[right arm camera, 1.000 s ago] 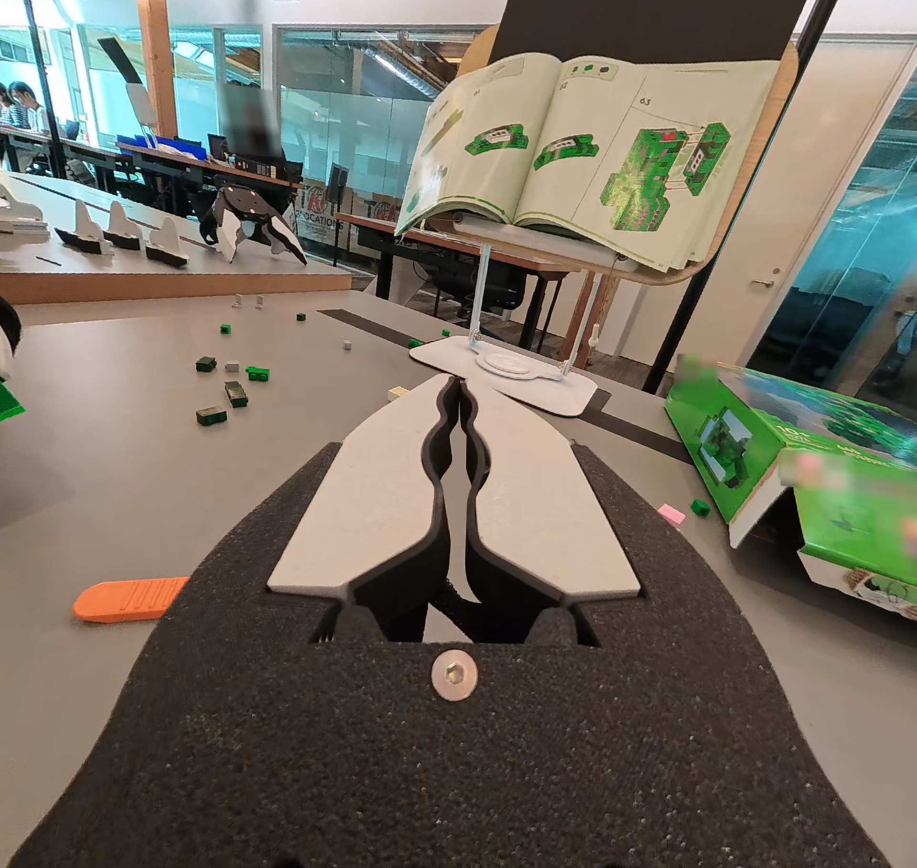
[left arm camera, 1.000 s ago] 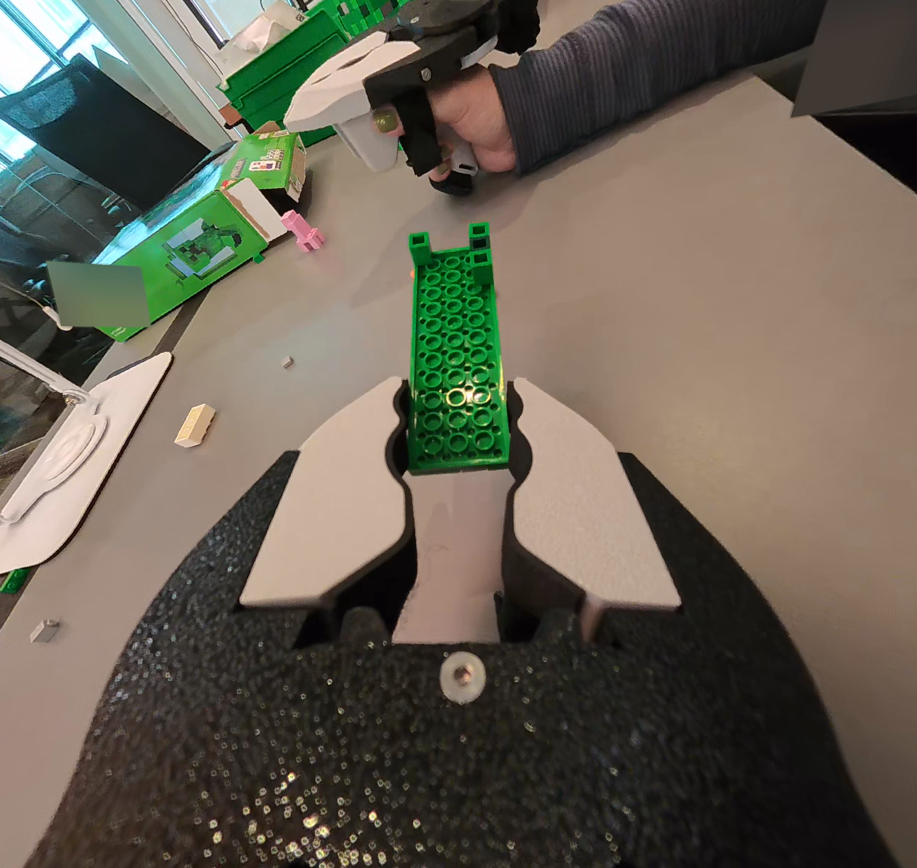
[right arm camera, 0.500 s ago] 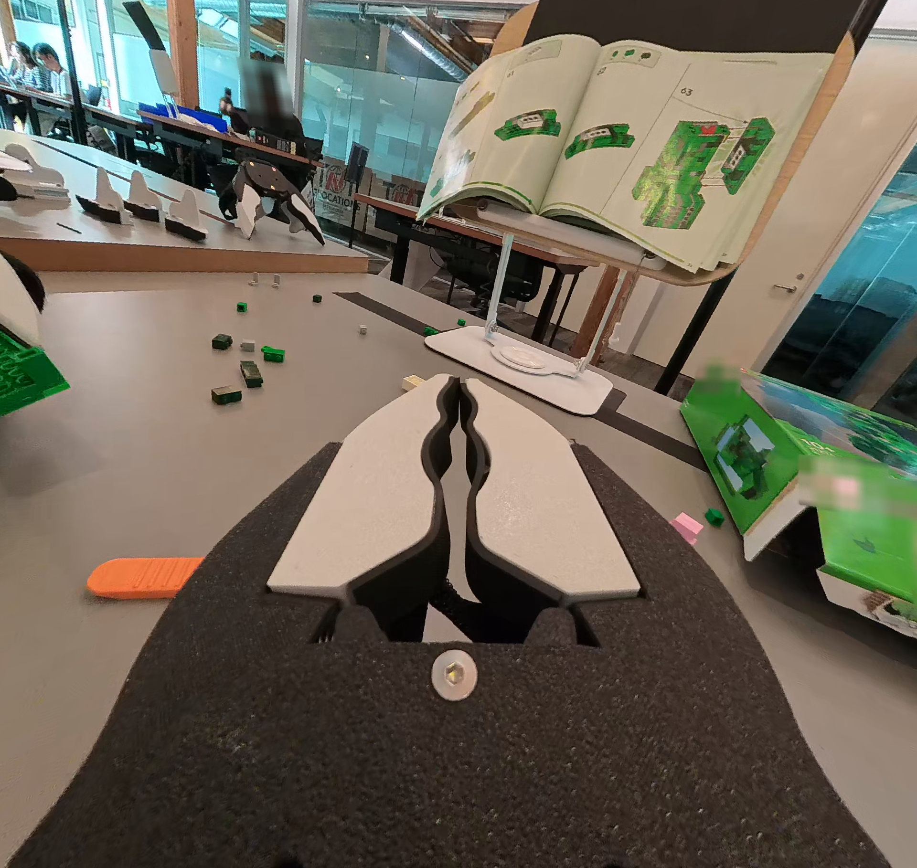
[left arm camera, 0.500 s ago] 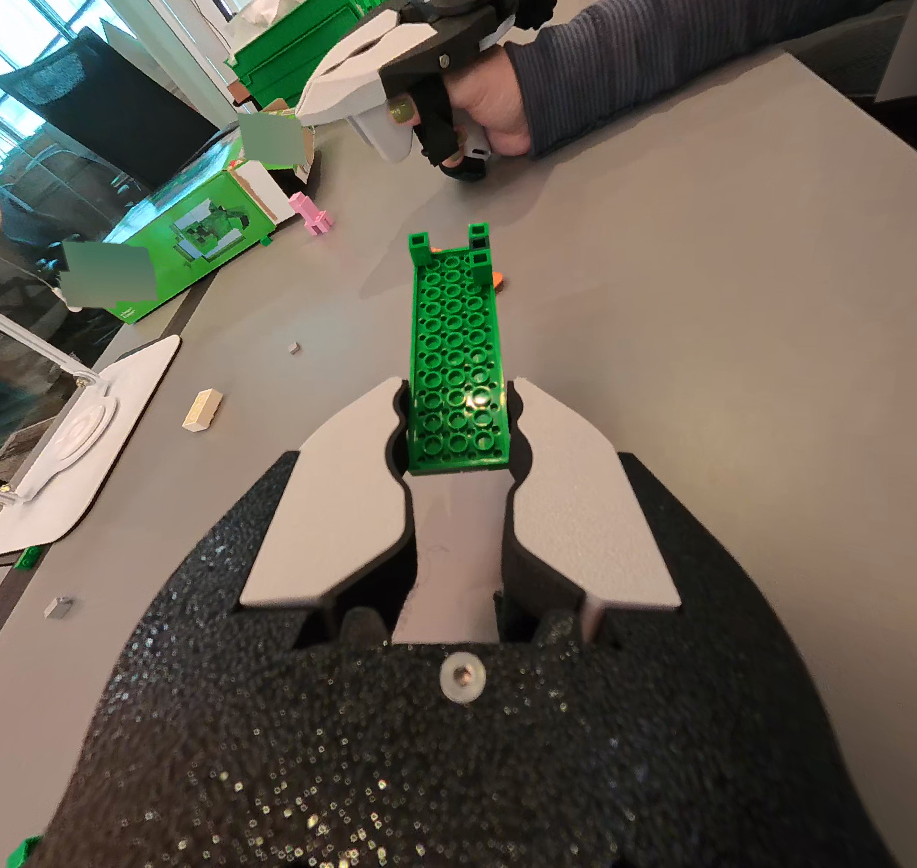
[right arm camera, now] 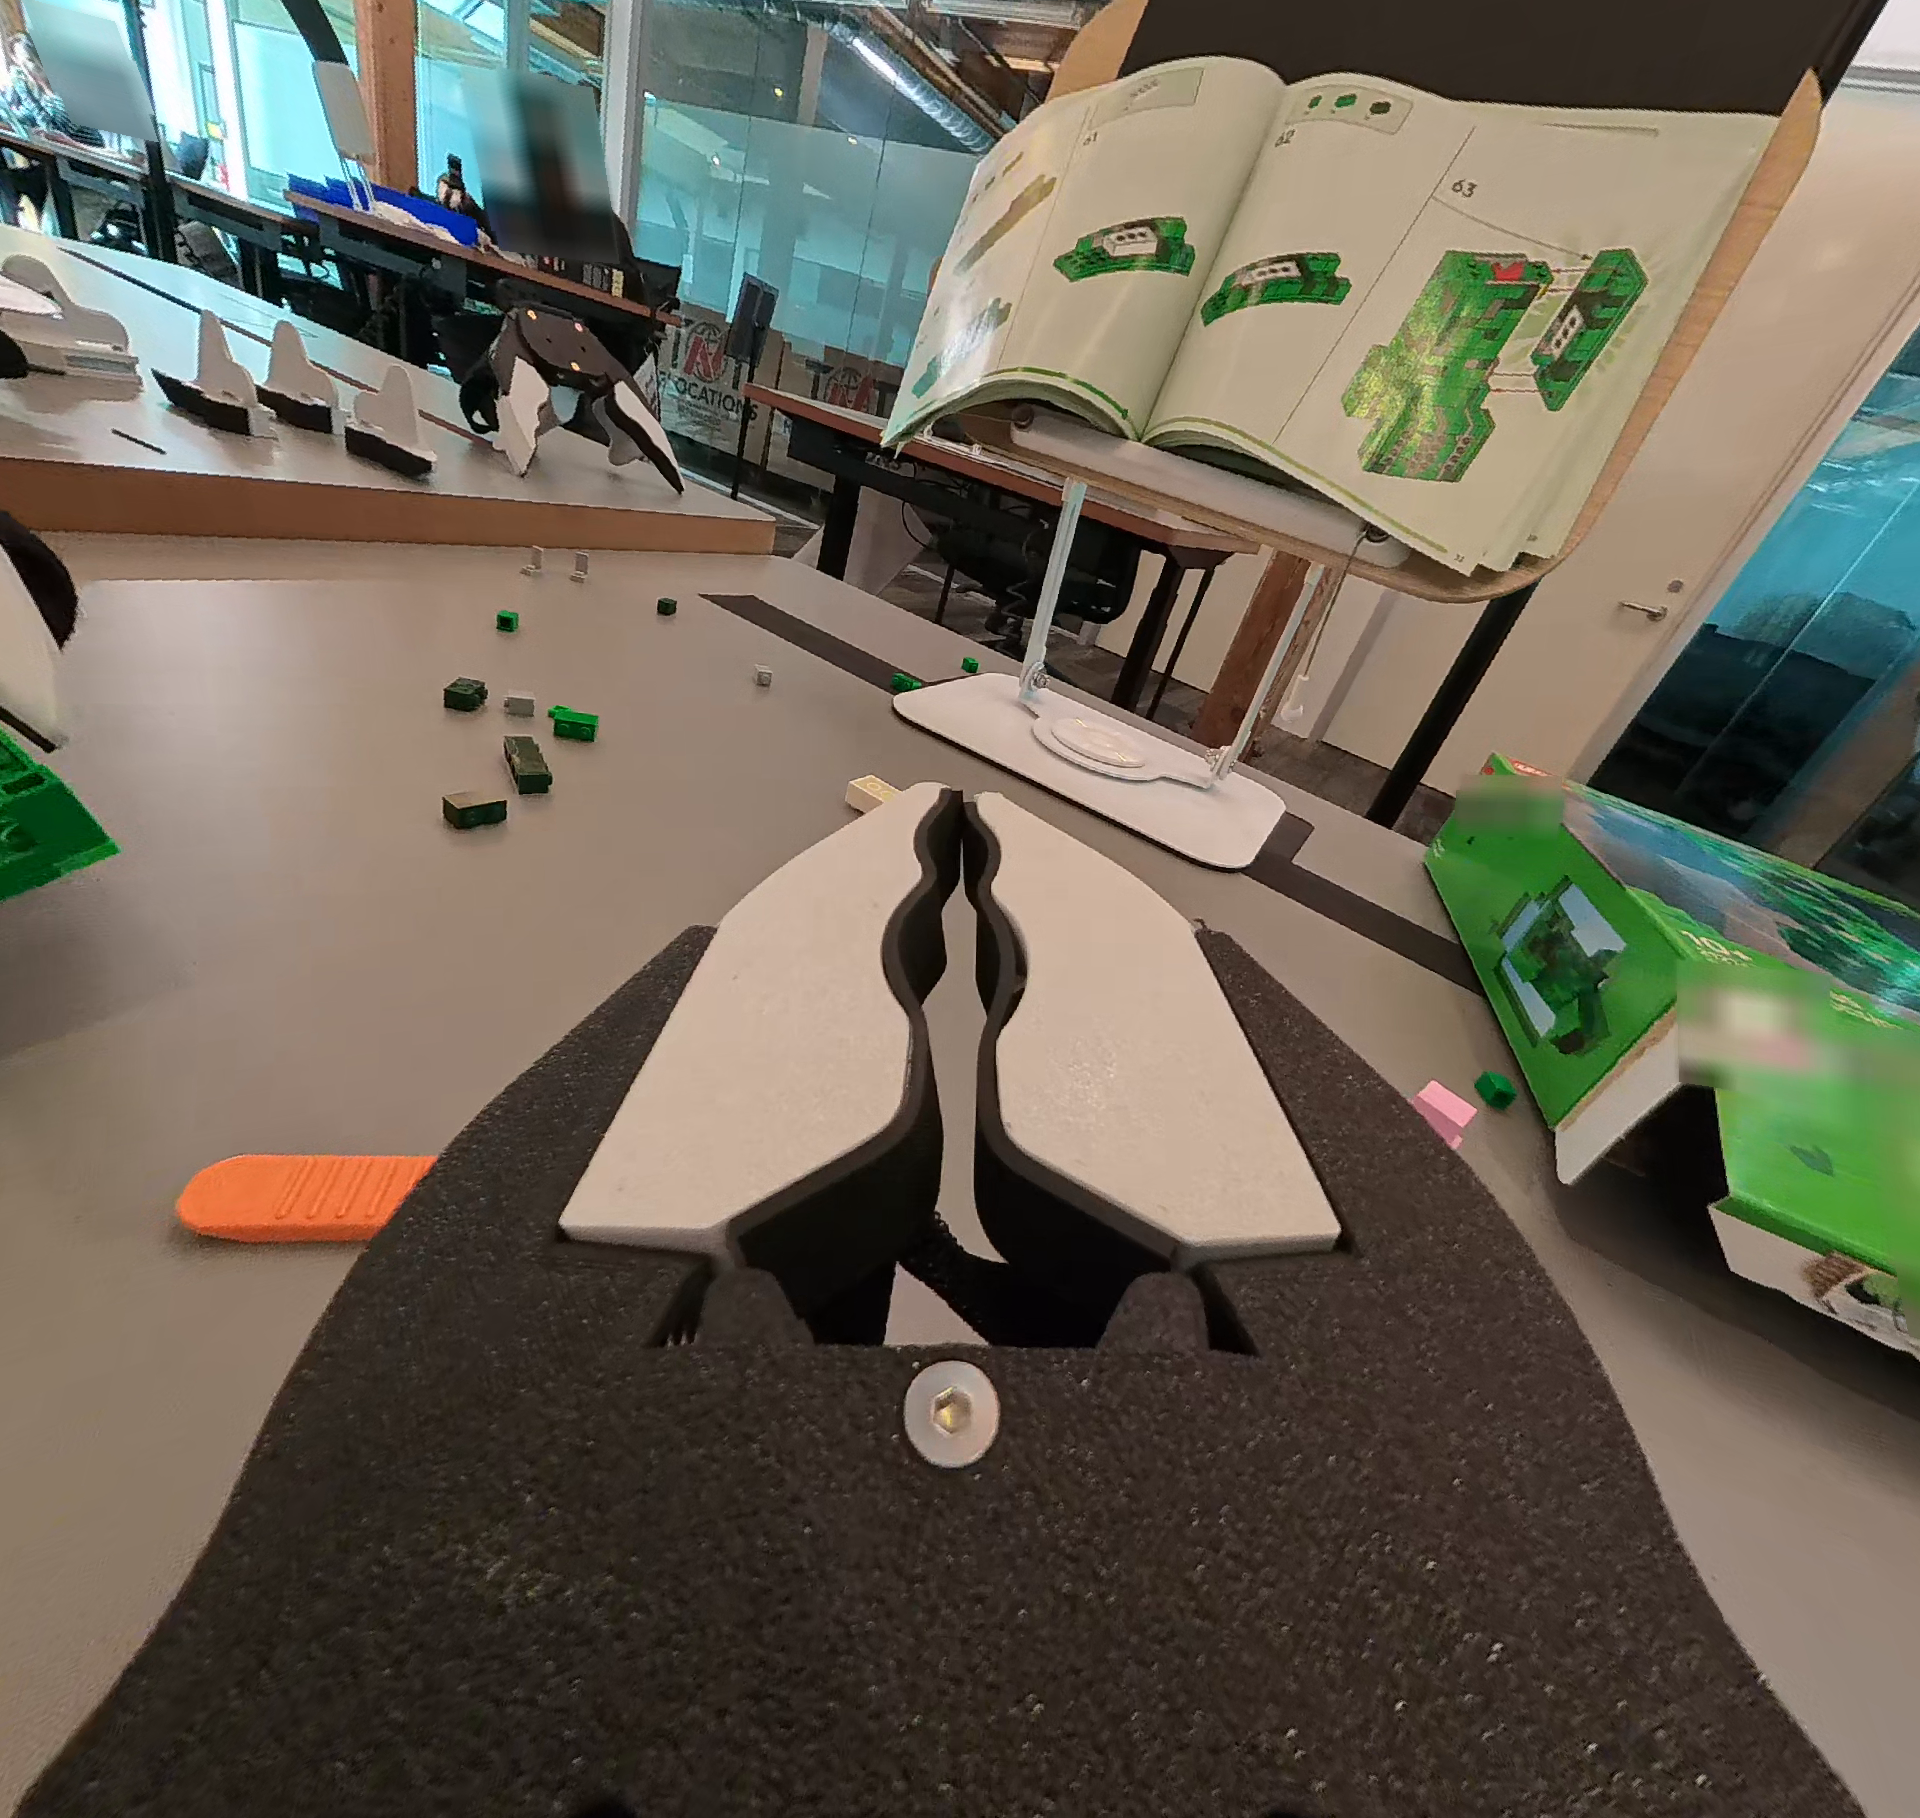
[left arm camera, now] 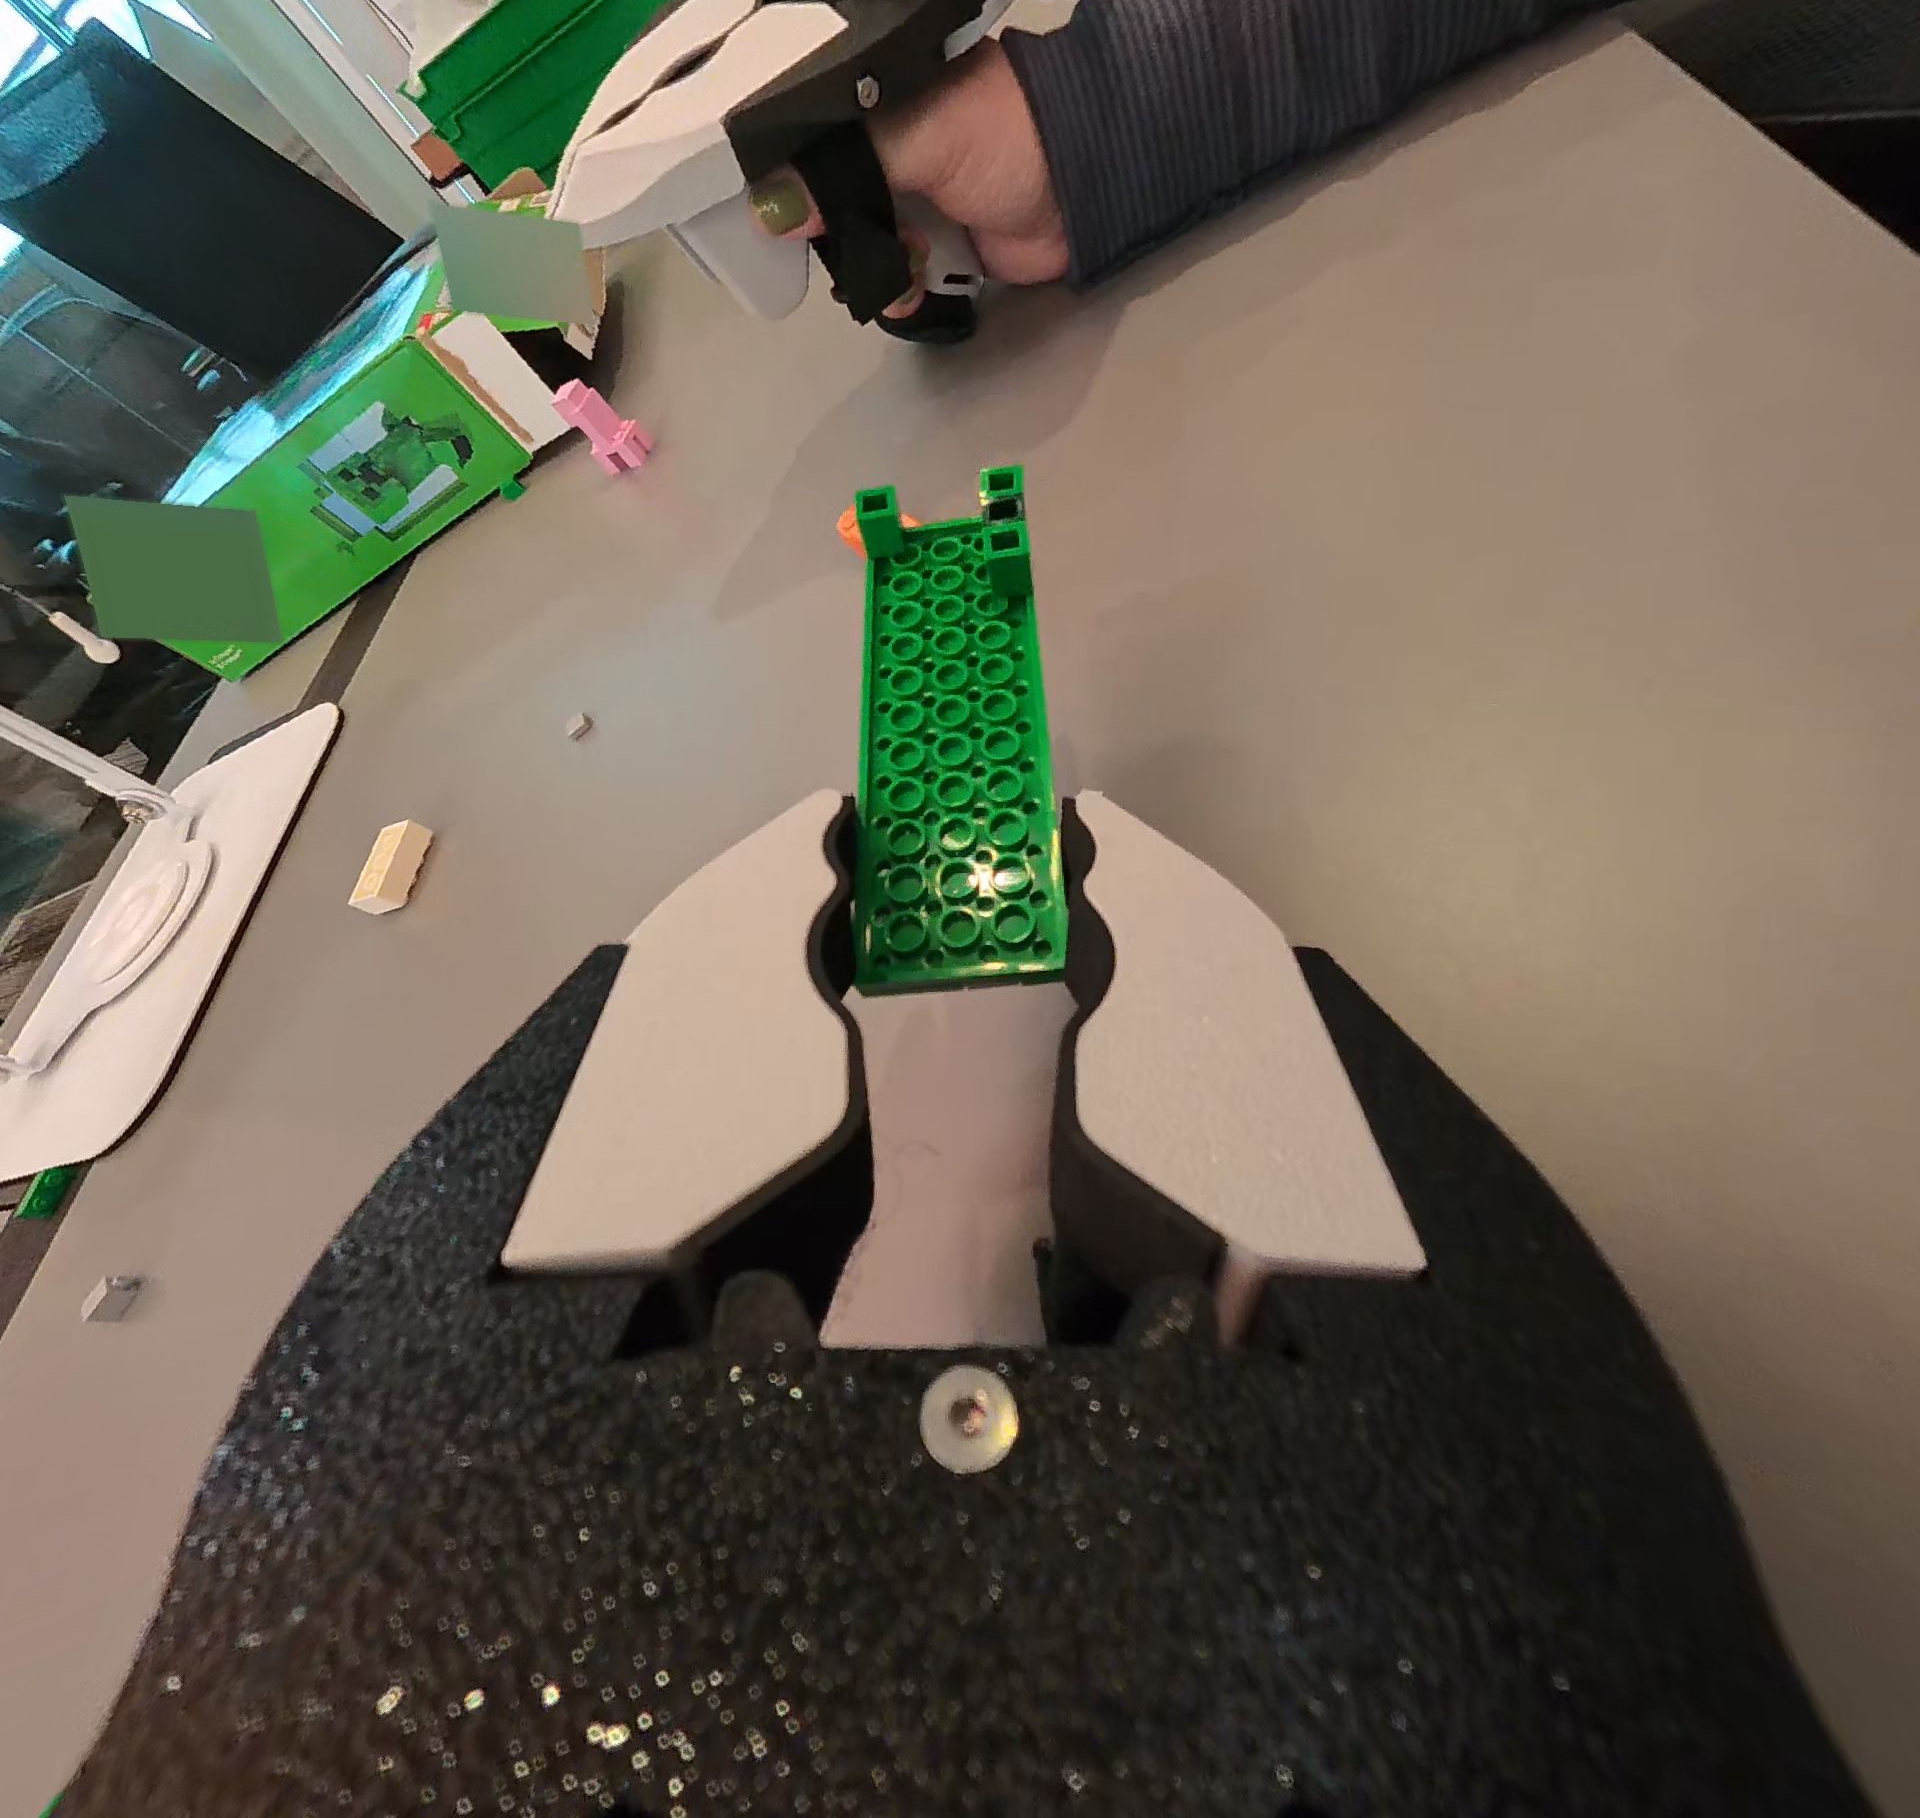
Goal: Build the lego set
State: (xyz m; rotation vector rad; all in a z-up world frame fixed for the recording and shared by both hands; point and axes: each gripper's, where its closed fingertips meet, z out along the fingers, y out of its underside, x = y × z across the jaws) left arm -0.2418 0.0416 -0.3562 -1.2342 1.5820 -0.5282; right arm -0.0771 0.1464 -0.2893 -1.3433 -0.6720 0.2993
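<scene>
My left gripper (left arm camera: 954, 823) is shut on the near end of a long green lego plate (left arm camera: 951, 729), held underside up above the grey table (left arm camera: 1455, 729); small green bricks stand at its far end. The plate's corner also shows at the left edge of the right wrist view (right arm camera: 42, 833). My right gripper (right arm camera: 961, 812) is shut and empty, low over the table; it also shows in the left wrist view (left arm camera: 665, 158), held by a hand (left arm camera: 987, 179) beyond the plate. Several loose green and grey bricks (right arm camera: 520, 750) lie ahead of it.
An orange brick separator (right arm camera: 291, 1197) lies left of the right gripper. An open instruction book (right arm camera: 1299, 293) rests on a white stand (right arm camera: 1091, 760). Green set boxes (right arm camera: 1662, 989) are at the right. A pink piece (left arm camera: 603, 428) and a tan brick (left arm camera: 390, 864) lie on the table. Some 20 cm of space lies between my two pairs of fingers.
The left gripper with the plate has drawn nearer the right gripper. The right gripper has turned slightly, so the book and boxes shift right in its view.
</scene>
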